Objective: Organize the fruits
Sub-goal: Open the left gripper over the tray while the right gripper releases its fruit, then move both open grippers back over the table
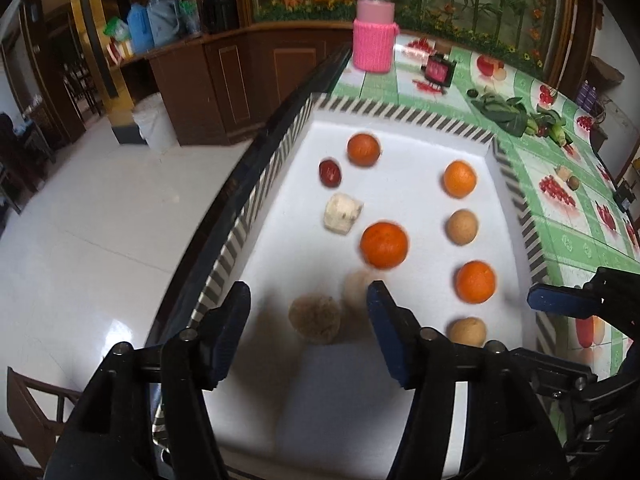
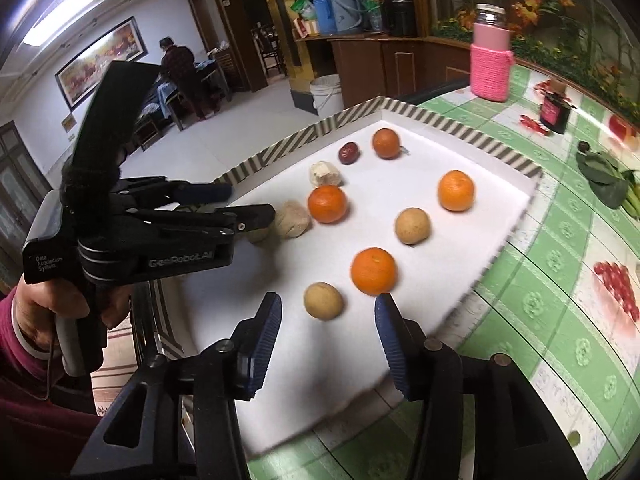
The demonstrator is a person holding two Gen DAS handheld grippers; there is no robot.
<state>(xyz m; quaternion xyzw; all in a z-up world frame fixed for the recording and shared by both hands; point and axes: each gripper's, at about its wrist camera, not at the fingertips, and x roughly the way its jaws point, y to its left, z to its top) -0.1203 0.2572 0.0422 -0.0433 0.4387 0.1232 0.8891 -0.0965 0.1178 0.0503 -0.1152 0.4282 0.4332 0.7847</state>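
Note:
A white tray (image 1: 400,320) with a striped rim holds several fruits. Oranges (image 1: 384,244) and tan round fruits (image 1: 462,227) alternate in a column at the right. A red date (image 1: 330,173) and a pale chunk (image 1: 342,213) lie at the left. My left gripper (image 1: 308,320) is open, its fingers on either side of a fuzzy tan fruit (image 1: 315,319). My right gripper (image 2: 328,332) is open and empty, just above the tray's near end, close to a tan fruit (image 2: 323,301) and an orange (image 2: 374,271). The left gripper (image 2: 250,204) also shows in the right wrist view.
The tray lies on a green fruit-print tablecloth (image 2: 560,320). A jar in a pink knitted sleeve (image 1: 374,36) and a small dark box (image 1: 438,70) stand beyond the tray. Leafy greens (image 1: 508,114) lie at the right. The table's left edge (image 1: 240,184) drops to the floor.

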